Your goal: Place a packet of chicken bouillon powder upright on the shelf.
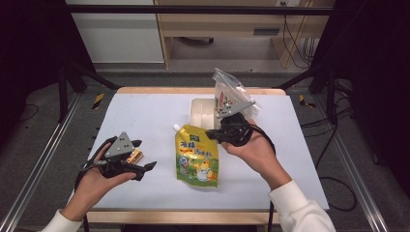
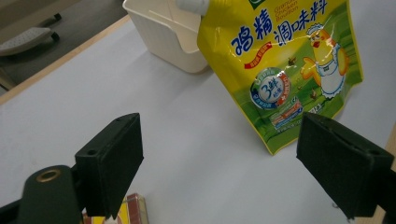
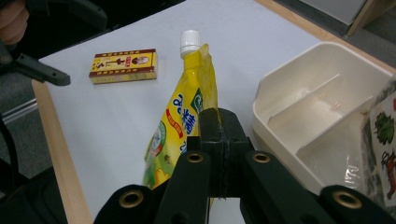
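Observation:
A yellow spouted seasoning pouch (image 1: 197,157) (image 2: 285,60) (image 3: 184,112) lies flat on the white table cover, its white cap toward the far side. My left gripper (image 1: 145,154) (image 2: 219,158) hovers at the front left, jaws open and empty, just above a small yellow-and-red box (image 1: 135,155) (image 2: 133,210) (image 3: 123,65). My right gripper (image 1: 210,134) (image 3: 219,126) is raised beside the pouch's far right corner, its jaws shut together with nothing visible between them. A clear printed bag (image 1: 226,92) (image 3: 380,135) stands behind that gripper by the white divided tray (image 1: 199,116) (image 2: 159,32) (image 3: 289,63).
The white cover has a wooden table edge (image 1: 193,90) around it. Metal frame rails (image 1: 43,159) run along both sides. A cable trails from the right gripper across the right of the table. Bare cover lies at the far left and front right.

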Demonstrator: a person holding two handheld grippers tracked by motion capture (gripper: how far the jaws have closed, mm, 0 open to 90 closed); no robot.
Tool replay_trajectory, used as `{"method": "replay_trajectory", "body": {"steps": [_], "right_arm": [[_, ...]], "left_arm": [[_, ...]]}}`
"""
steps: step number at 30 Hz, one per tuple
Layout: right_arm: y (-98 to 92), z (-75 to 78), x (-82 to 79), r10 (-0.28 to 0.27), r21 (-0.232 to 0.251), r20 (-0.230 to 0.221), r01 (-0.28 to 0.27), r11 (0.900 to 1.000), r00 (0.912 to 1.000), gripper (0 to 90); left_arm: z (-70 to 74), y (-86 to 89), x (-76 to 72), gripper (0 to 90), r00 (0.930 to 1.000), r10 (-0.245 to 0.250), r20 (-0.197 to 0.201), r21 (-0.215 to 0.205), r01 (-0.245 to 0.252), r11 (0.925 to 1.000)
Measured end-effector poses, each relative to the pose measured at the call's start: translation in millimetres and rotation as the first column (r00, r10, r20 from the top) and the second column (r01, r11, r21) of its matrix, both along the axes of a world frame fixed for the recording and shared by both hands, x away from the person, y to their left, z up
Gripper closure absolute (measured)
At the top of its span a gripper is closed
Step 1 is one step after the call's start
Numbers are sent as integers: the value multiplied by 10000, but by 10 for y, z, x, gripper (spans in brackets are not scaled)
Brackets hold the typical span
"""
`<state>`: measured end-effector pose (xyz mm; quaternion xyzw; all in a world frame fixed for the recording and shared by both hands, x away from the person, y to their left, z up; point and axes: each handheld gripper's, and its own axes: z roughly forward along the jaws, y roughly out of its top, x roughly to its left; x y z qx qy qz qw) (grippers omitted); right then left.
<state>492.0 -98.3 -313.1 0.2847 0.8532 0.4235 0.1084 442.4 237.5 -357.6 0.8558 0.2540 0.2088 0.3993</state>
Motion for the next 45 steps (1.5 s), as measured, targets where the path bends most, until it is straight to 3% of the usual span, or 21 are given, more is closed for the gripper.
{"method": "replay_trajectory", "body": {"steps": [4, 15, 26, 35, 38, 42, 45], "right_arm": [[43, 79, -33, 380, -125, 150, -378, 9992, 9992, 900], [134, 185, -63, 1028, -534, 365, -1007, 9935, 9940, 900], [177, 280, -96, 1716, -895, 630, -1657, 9821, 9831, 900], [319, 336, -143, 2374, -1211, 656, -2284, 9660, 9692, 900], [374, 349, -164, 2630, -1311, 650, -2531, 9585, 9626, 900], [435, 356, -196, 2855, -1387, 659, -2746, 9515, 9561, 900], [467, 360, -208, 2950, -1447, 632, -2837, 9479, 9534, 900]], "left_arm": [[121, -96, 53, 142, 9999, -25, 135, 124, 24, 9999], [370, -343, 155, 155, 9937, -894, 677, 864, 834, 9928], [418, -413, 206, 155, 9914, -1212, 487, 1265, 1142, 9854], [424, -489, 194, 152, 9853, -1511, 793, 1774, 1352, 9748], [461, -508, 214, 150, 9821, -1655, 904, 1753, 1479, 9734], [511, -555, 254, 193, 9779, -1933, 794, 1973, 1746, 9647], [527, -601, 286, 242, 9715, -2330, 424, 2253, 2179, 9496]]}}
